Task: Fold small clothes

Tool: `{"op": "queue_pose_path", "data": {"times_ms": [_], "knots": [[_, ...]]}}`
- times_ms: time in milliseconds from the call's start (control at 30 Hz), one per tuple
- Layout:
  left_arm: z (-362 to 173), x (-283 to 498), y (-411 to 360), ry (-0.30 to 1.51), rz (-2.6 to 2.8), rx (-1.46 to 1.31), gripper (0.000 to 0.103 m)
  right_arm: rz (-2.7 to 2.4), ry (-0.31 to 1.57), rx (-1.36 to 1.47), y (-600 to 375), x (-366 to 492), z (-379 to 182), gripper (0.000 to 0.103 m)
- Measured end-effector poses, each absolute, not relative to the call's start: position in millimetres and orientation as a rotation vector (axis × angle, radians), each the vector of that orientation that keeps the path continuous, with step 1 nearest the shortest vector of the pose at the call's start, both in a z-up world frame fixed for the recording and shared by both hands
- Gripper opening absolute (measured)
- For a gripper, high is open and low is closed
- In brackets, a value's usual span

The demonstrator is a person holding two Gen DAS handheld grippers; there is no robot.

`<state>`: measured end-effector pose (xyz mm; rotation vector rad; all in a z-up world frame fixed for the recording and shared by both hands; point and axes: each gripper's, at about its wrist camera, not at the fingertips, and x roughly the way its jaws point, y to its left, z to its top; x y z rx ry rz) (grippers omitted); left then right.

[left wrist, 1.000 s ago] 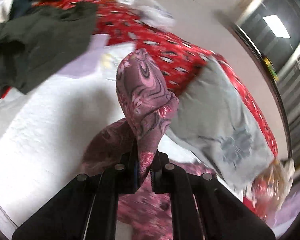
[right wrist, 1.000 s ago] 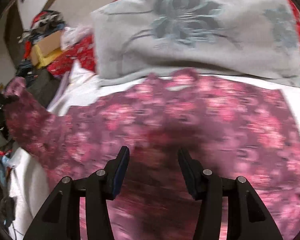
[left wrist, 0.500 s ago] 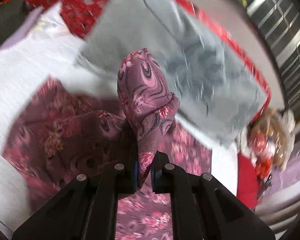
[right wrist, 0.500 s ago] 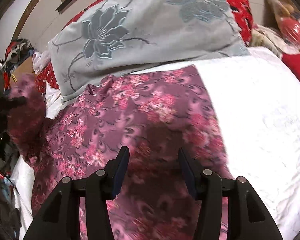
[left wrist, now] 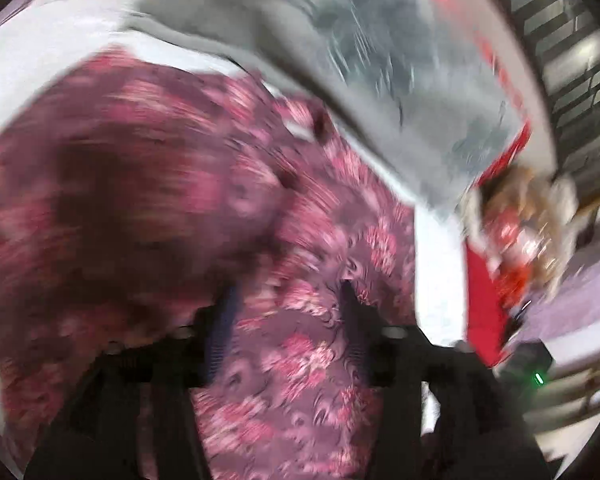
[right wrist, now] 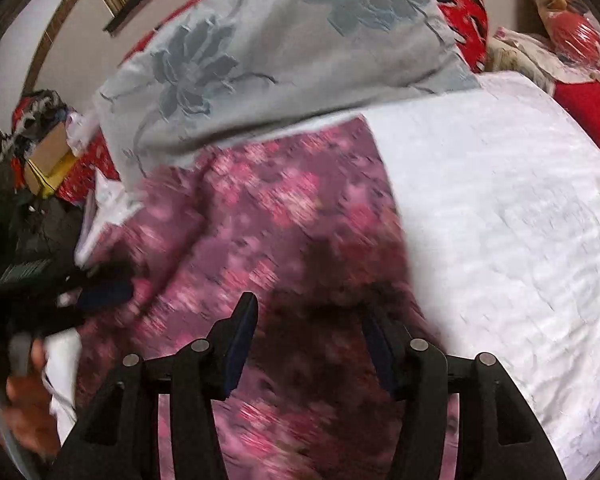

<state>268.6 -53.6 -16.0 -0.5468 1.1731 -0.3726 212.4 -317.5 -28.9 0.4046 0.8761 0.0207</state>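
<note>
A purple-pink floral garment [left wrist: 180, 180] lies spread on the white bedspread [left wrist: 40, 40], one part folded over itself. My left gripper [left wrist: 287, 292] hovers over it with its jaws opening. The cloth lies below them and the pads grip nothing. This view is blurred. In the right wrist view the same garment [right wrist: 280, 220] fills the middle. My right gripper [right wrist: 310, 306] hangs just above its near part, jaws opening a little, with nothing pinched between them. The left gripper [right wrist: 104, 292] shows at the garment's left edge, a hand [right wrist: 24, 400] behind it.
A grey pillow with a flower pattern [right wrist: 280, 40] lies against the garment's far edge. Red patterned bedding [right wrist: 464, 12] lies beyond it. A clear bag of goods [left wrist: 520, 220] sits at the right, a cardboard box [right wrist: 48, 156] and dark clothes at the far left. White bedspread [right wrist: 500, 220] stretches to the right.
The left gripper carried the held end of the garment across and down over the rest, then opened and let it go. The right gripper shifted sideways over the cloth, then stayed.
</note>
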Motion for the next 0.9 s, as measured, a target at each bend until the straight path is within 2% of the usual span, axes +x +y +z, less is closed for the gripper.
{"op": "queue_pose_path", "data": {"times_ms": [67, 167, 267, 400, 433, 500, 533, 667, 767, 833, 900], "knots": [[-15, 260, -9, 1.126, -0.308, -0.619, 0.062, 0.068, 0.854, 0.405, -301, 225, -19, 0.064], [-38, 260, 46, 1.165, -0.221, -0.729, 0.062, 0.152, 0.839, 0.415, -271, 253, -10, 0.074], [-55, 262, 75, 1.190, -0.198, -0.830, 0.062, 0.063, 0.879, 0.409, -256, 277, -17, 0.074], [-66, 264, 79, 1.197, -0.201, -0.870, 0.062, -0.001, 0.925, 0.570, -257, 299, -40, 0.074], [-66, 265, 78, 1.201, -0.205, -0.871, 0.062, 0.000, 0.928, 0.585, -256, 302, -44, 0.073], [-67, 264, 76, 1.199, -0.223, -0.871, 0.062, 0.017, 0.932, 0.583, -257, 308, -43, 0.025], [-65, 264, 75, 1.190, -0.233, -0.866, 0.062, 0.040, 0.914, 0.585, -261, 308, -36, 0.012], [-59, 270, 76, 1.169, -0.240, -0.847, 0.062, 0.074, 0.721, 0.580, -297, 284, 5, 0.012], [-67, 271, 76, 1.194, -0.244, -0.878, 0.062, -0.034, 0.810, 0.520, -336, 274, -9, 0.014], [-72, 268, 76, 1.203, -0.257, -0.914, 0.062, -0.120, 0.910, 0.522, -362, 261, -28, 0.019], [-72, 266, 72, 1.203, -0.250, -0.902, 0.062, -0.149, 0.881, 0.602, -384, 240, -33, 0.020]]}}
